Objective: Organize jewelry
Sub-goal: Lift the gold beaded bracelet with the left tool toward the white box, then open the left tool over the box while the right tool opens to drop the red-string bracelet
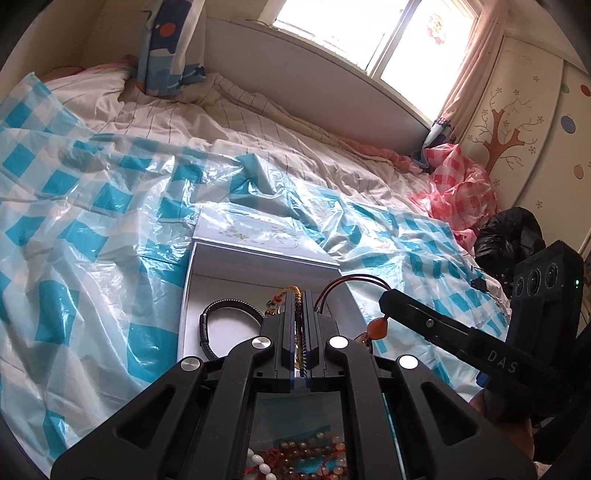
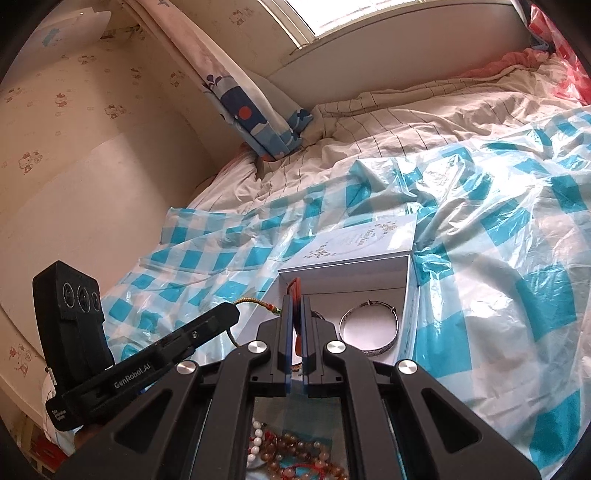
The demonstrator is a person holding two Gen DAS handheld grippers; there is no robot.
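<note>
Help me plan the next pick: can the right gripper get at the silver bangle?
Probably not yet: the right gripper is shut on a red cord bracelet, though the silver bangle lies uncovered in the open box.

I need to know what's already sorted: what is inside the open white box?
Inside the white box lie a black bracelet and a silver bangle. The tools hide the middle of its floor.

Bright window (image 1: pixel 373 33) glare (blown out), fisheye-bent edges — sharp
</note>
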